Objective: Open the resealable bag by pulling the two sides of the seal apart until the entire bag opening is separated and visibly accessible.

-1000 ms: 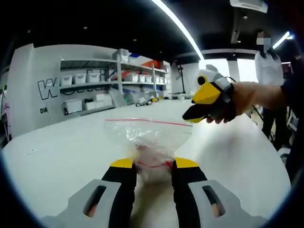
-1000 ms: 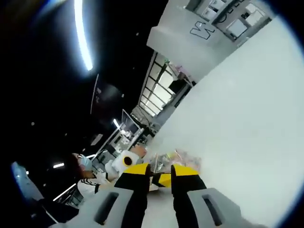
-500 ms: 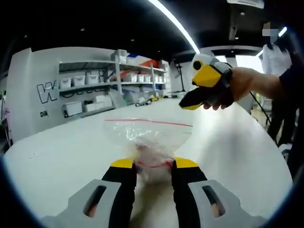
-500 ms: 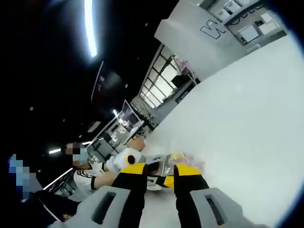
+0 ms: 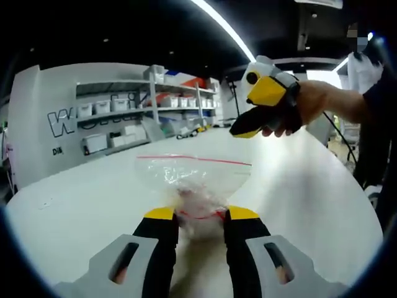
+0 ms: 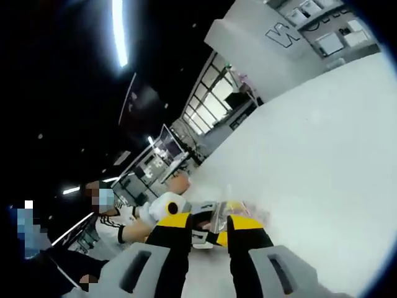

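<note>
A clear resealable bag point(image 5: 193, 177) with a red seal line along its far edge lies bunched on the white table point(image 5: 74, 198). Its near end narrows into my left gripper point(image 5: 201, 215), whose yellow-tipped jaws are shut on it. Something pale pink shows inside the bag. My right gripper point(image 5: 243, 131) hangs in the air above and to the right of the bag, held by a hand, its fingers drawn together with nothing in them. In the right gripper view my right gripper point(image 6: 209, 225) looks down at the left gripper point(image 6: 169, 208) and the bag point(image 6: 248, 210) from afar.
Shelves with white bins point(image 5: 136, 105) and a grey wall stand beyond the table's far edge. A person point(image 5: 372, 93) stands at the right side of the table. Another seated person point(image 6: 105, 205) shows past the table in the right gripper view.
The right gripper has risen and drawn a little away from the bag, tilting as it went. The left gripper and the bag have stayed still.
</note>
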Tool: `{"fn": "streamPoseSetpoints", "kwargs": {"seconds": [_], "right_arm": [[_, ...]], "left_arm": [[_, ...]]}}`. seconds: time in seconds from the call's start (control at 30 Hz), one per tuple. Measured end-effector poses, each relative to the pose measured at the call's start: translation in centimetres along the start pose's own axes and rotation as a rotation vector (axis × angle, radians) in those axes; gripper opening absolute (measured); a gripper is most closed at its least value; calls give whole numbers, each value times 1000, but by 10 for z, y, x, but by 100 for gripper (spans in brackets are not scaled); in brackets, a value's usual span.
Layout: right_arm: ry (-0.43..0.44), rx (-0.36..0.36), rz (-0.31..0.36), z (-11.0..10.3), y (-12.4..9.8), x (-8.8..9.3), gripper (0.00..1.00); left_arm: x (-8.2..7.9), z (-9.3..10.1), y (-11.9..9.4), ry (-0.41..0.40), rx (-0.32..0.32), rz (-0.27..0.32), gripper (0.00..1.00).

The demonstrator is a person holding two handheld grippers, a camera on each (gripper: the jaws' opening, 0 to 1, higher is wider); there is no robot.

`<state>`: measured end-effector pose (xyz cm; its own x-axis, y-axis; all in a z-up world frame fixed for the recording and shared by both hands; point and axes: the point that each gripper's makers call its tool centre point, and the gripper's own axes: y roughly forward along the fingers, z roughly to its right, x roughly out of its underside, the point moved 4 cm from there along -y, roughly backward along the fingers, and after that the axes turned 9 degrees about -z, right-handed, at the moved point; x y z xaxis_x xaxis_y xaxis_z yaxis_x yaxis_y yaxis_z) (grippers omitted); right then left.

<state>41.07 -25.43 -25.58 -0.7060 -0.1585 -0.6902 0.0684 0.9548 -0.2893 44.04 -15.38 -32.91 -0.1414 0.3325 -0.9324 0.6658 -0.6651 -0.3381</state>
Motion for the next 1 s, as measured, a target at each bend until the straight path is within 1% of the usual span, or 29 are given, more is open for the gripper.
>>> {"fn": "streamPoseSetpoints", "kwargs": {"seconds": [0.27, 1.0], "right_arm": [[-6, 8, -11, 2, 1, -1, 19], [-37, 38, -44, 8, 13, -5, 17]], "left_arm": [[0, -1, 1, 11, -5, -3, 28], [-1, 1, 1, 51, -17, -11, 28]]}}
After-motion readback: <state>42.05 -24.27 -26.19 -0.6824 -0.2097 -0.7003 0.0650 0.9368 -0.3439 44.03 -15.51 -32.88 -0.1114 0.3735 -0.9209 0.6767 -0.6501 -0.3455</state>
